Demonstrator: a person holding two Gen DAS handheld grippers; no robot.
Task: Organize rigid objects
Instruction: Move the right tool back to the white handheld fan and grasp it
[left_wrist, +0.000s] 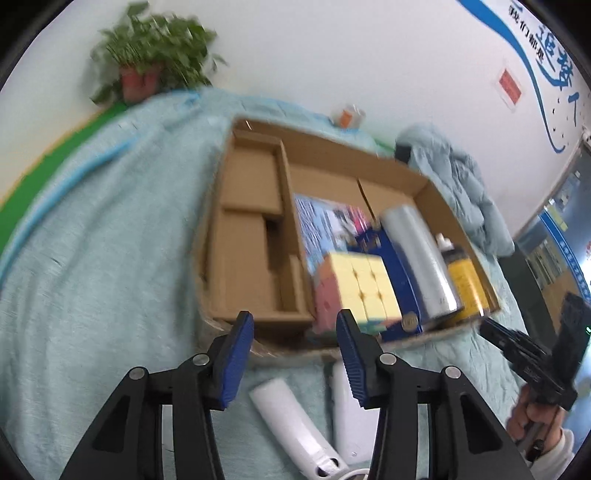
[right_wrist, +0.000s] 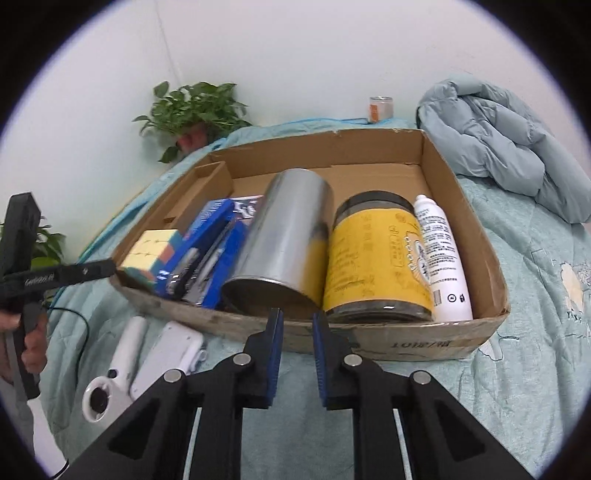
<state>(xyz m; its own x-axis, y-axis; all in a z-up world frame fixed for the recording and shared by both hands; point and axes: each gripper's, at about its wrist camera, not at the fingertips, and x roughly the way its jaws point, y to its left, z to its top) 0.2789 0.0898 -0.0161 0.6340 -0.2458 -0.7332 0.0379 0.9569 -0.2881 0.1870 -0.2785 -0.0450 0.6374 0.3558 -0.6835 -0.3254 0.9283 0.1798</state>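
A cardboard box (right_wrist: 461, 236) lies on a bed. In it lie a pastel cube (right_wrist: 151, 253), a blue box (right_wrist: 210, 251), a silver can (right_wrist: 284, 240), a yellow jar (right_wrist: 376, 258) and a white bottle (right_wrist: 443, 258). The left wrist view shows the box (left_wrist: 251, 221), the cube (left_wrist: 354, 288), the blue box (left_wrist: 400, 291), the can (left_wrist: 421, 258) and the jar (left_wrist: 467, 280). My left gripper (left_wrist: 295, 321) is open and empty, just in front of the box's near edge. My right gripper (right_wrist: 297, 317) is empty, jaws slightly apart, at the box's near wall. Two white devices (left_wrist: 291, 424) lie on the bed below the box, also in the right wrist view (right_wrist: 166, 350).
The bed has a light teal cover (right_wrist: 535, 332). A folded teal duvet (right_wrist: 509, 147) lies at the back right. A potted plant (right_wrist: 195, 110) and a small can (right_wrist: 380, 109) stand at the back by the wall. The box has an empty cardboard compartment (left_wrist: 251, 206) on its left.
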